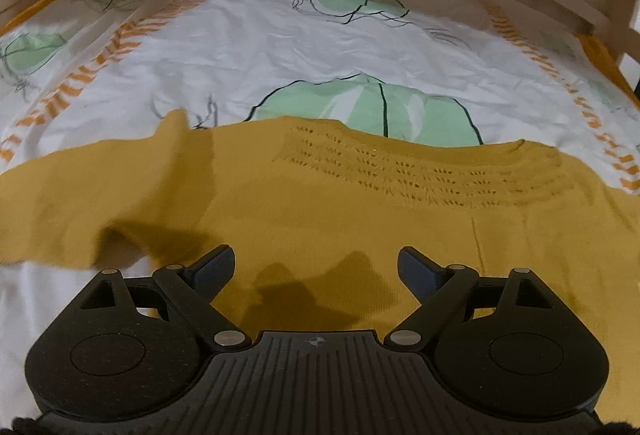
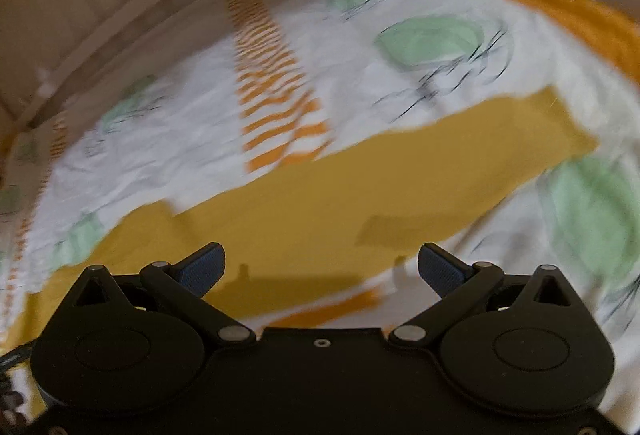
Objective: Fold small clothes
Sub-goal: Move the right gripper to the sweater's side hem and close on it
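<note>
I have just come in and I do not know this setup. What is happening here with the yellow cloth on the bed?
A person holding a gripper in each hand is folding a small mustard-yellow knitted top on a white bedsheet printed with green leaves. Both the left gripper and the right gripper are open above the garment, holding nothing. In the left view, one sleeve already lies folded over the body. The right view is blurred.

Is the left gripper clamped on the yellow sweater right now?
No. The left gripper is open above the yellow sweater, nothing between its fingers.
</note>
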